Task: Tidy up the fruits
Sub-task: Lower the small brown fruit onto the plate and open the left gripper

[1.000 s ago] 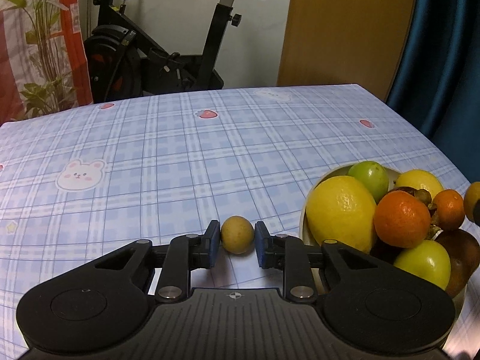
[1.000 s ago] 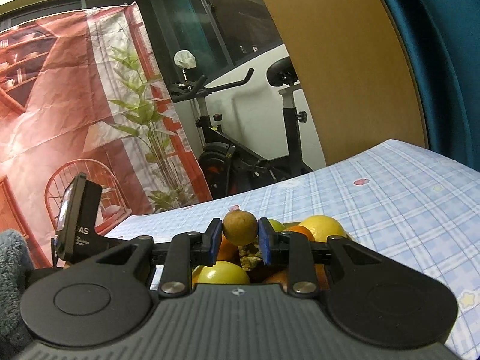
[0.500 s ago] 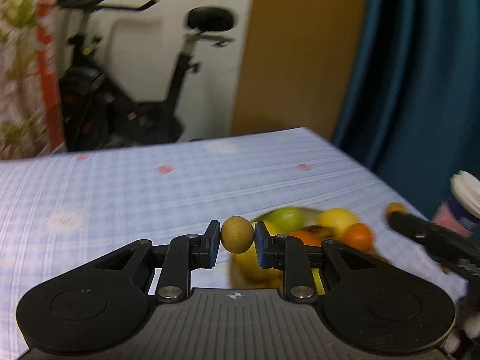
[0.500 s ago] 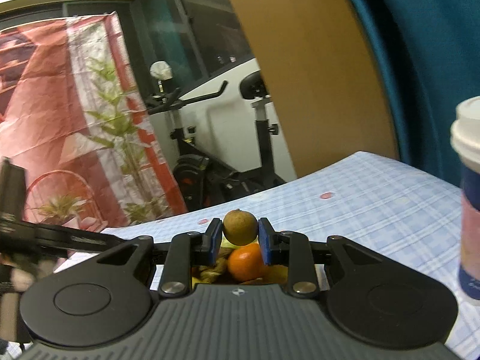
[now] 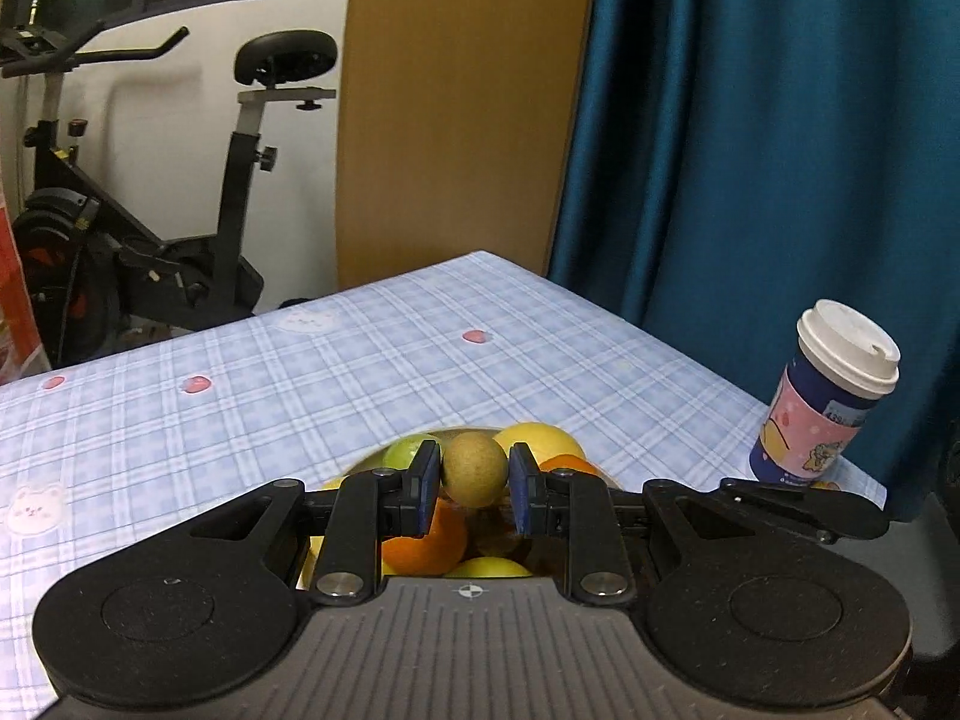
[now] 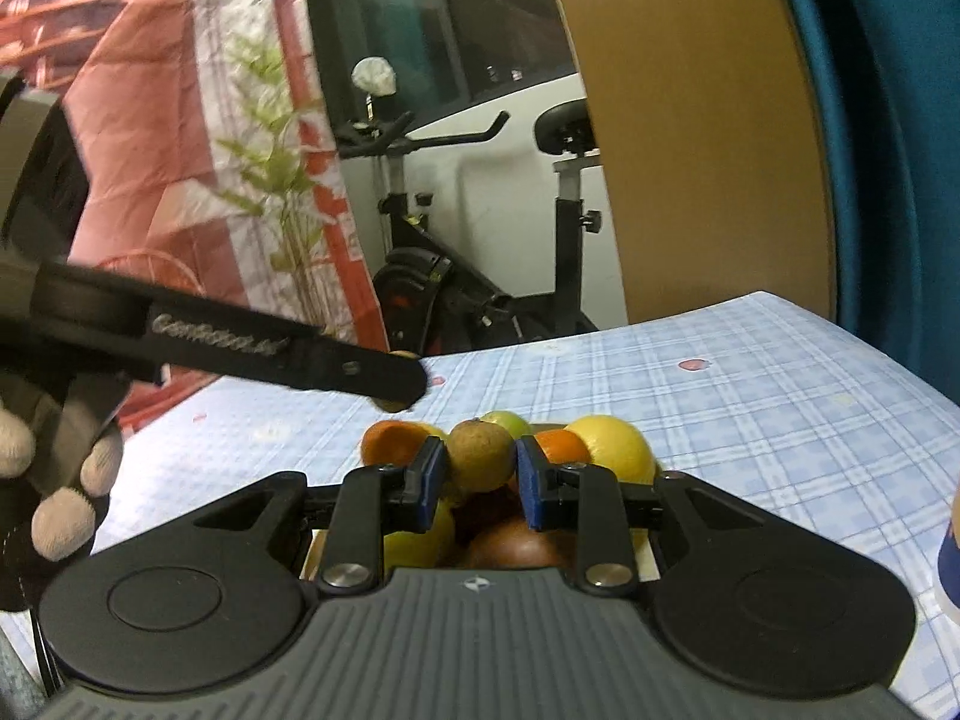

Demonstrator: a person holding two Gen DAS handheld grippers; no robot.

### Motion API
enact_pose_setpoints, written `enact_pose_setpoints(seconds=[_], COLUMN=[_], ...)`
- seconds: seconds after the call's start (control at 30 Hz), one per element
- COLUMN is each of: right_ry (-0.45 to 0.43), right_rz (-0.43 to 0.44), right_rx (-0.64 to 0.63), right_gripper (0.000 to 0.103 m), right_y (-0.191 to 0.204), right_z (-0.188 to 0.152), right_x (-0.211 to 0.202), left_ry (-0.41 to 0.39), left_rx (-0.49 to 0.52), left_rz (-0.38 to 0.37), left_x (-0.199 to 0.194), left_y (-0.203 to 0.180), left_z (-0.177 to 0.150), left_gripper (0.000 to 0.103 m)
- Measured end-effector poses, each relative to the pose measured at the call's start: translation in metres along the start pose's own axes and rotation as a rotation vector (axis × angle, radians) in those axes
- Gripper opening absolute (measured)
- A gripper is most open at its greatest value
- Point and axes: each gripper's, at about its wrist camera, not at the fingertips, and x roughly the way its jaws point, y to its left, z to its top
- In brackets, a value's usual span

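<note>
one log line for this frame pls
left gripper: shut on small brown fruit | right gripper: shut on second brown fruit | both above fruit bowl

exercise bike [image 5: 180, 192] standing behind table | lidded paper cup [image 5: 822, 396] sitting upright on checked tablecloth [image 5: 360, 372] | teal curtain [image 5: 780, 120] hanging beyond

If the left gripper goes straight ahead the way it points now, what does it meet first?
Probably the piled fruit in the bowl: the left gripper, shut on a small brown fruit, points down over it. Depth is unclear.
</note>
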Motion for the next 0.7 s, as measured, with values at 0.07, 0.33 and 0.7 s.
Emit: enact_pose_setpoints(seconds=[0.07,0.33,0.7], right_ry=[0.009,0.032,0.036], right_rz=[0.004,0.003,0.007], right_rx=[-0.015,-0.029,-0.033], right_gripper=[0.028,0.029,0.031], right_y=[0.0028,0.0046,0.0056], right_z=[-0.0016,-0.0064,-0.0067], right_x=[0.0018,0.0070,0.0068], left_ry=[0.008,0.039,0.059], left_rx=[0.004,0.017,0.006], left_rz=[-0.006,-0.022,-0.035], left_x=[0.0001,0.0035,0.0099], left_y=[-0.0017,-0.0069,-0.0054], left_z=[-0.0018,-0.0044,-0.0034], left_gripper=[0.026,0.026,0.026])
